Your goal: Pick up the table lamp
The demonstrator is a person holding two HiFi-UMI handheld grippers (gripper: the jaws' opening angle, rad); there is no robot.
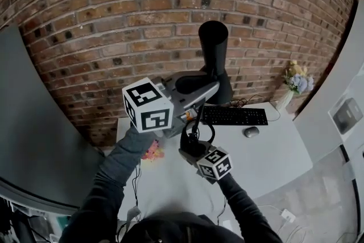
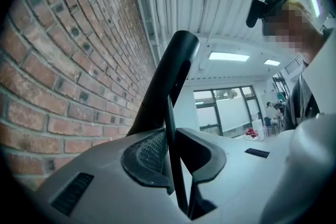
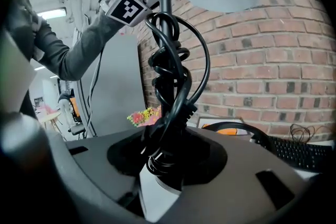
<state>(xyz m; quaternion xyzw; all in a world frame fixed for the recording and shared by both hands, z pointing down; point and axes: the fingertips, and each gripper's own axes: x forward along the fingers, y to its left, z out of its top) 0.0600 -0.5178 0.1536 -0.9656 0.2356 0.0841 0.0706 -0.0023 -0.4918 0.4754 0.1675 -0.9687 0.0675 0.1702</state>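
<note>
Clamping the table lamp (image 1: 213, 54) — left gripper (image 1: 203, 94) jaws on its stem (image 2: 172, 139), right gripper (image 1: 190, 149) jaws lower, over coiled cord (image 3: 169, 76).

Keyboard (image 1: 234, 116) on desk (image 1: 273, 159) before brick wall (image 1: 114, 8), mouse (image 1: 251, 131) just right of it, table lamp (image 1: 213, 45) above desk

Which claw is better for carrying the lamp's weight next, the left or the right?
Probably the right claw: it clamps the lamp low down, where the cord wraps it. The left claw only pinches the thin rod near the shade, which is better for steadying.
</note>
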